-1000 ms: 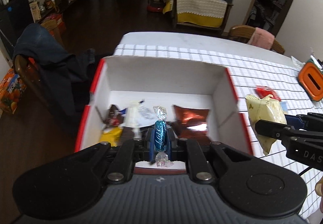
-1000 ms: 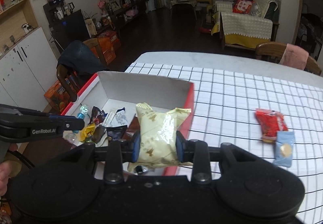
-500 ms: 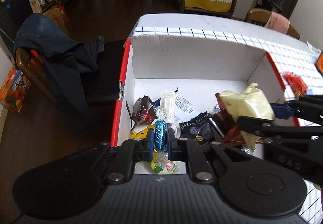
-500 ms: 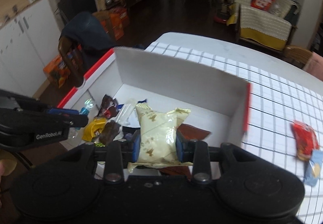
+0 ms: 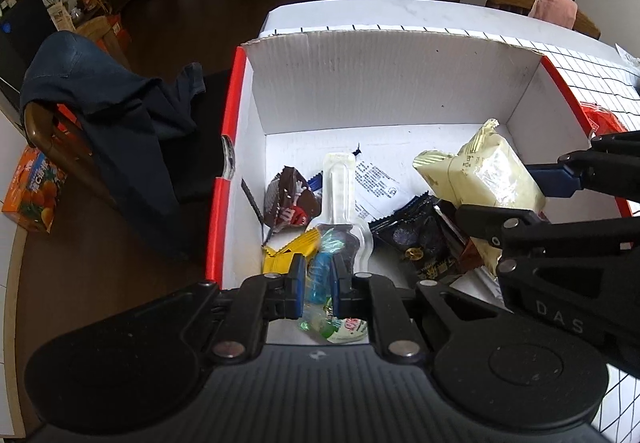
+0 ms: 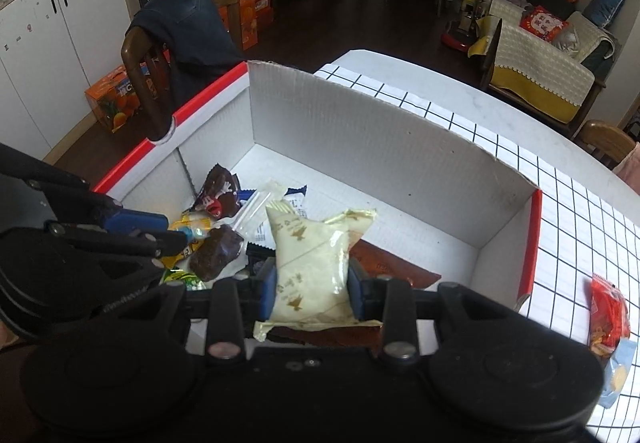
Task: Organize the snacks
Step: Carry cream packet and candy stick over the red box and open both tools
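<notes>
Inside the white red-rimmed cardboard box (image 5: pixel 384 83), the left gripper (image 5: pixel 318 279) had its jaws clamped on a blue foil-wrapped candy (image 5: pixel 319 275); at 3 o'clock, the right gripper (image 6: pixel 312 285) clamped a cream plastic snack packet (image 6: pixel 308 263)

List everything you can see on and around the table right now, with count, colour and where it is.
box: one, white inside with red rim, on the table
table: one, white cloth with black grid
cream snack packet: one, pale yellow, gripped over the box
blue candy: one, blue foil, gripped over the box's near left corner
brown chocolate packet: one, brown, in the box at left
clear plastic pack: one, transparent, in the box
black packet: one, black, in the box
red packet: one, red, on the table right of the box
light blue packet: one, beside the red packet
chair: one, wooden, dark jacket draped on it
left tongs: shut on the blue candy
right tongs: shut on the cream snack packet
</notes>
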Demonstrator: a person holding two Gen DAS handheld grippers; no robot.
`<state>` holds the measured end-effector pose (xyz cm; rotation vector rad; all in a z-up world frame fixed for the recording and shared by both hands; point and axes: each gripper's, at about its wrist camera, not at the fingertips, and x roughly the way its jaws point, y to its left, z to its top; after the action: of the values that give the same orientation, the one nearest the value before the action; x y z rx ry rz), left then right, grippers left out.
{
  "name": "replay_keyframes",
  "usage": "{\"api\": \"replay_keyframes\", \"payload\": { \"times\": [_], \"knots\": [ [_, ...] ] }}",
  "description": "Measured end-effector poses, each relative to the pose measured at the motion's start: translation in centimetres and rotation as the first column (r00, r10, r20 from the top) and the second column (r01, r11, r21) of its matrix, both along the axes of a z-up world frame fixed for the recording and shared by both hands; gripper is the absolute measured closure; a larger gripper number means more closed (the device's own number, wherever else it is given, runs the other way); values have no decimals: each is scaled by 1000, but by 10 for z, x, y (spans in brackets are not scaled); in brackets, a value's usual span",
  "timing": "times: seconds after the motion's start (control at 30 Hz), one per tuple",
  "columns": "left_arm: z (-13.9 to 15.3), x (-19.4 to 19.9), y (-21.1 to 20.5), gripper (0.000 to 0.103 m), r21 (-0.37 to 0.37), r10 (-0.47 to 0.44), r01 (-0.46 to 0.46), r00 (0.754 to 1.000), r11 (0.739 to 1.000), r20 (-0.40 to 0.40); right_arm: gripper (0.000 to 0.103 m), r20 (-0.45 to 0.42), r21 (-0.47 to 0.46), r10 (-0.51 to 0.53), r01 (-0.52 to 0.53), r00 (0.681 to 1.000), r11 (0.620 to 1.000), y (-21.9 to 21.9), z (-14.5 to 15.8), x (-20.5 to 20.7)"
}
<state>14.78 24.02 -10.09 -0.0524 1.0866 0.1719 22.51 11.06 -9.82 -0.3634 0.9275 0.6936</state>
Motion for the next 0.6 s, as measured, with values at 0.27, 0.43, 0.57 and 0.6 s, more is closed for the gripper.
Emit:
{"api": "replay_keyframes", "payload": {
  "times": [0.27, 0.43, 0.57, 0.6],
  "knots": [
    [6, -8, -1, 87, -38, 24, -23, 1000, 999, 10, 66, -33, 51, -15, 16, 999, 999, -18, 9, -4],
    [19, -18, -6, 77, -50, 21, -18, 999, 999, 46, 65, -40, 89, -32, 36, 999, 995, -35, 20, -12],
    [33, -27, -13, 69, -65, 12, -7, 996, 998, 84, 64, -41, 127, -53, 57, 998, 990, -51, 33, -20],
    [36, -29, -15, 62, -69, 9, -3, 996, 998, 93, 63, -41, 138, -58, 63, 997, 988, -56, 36, -22]
  ]
}}
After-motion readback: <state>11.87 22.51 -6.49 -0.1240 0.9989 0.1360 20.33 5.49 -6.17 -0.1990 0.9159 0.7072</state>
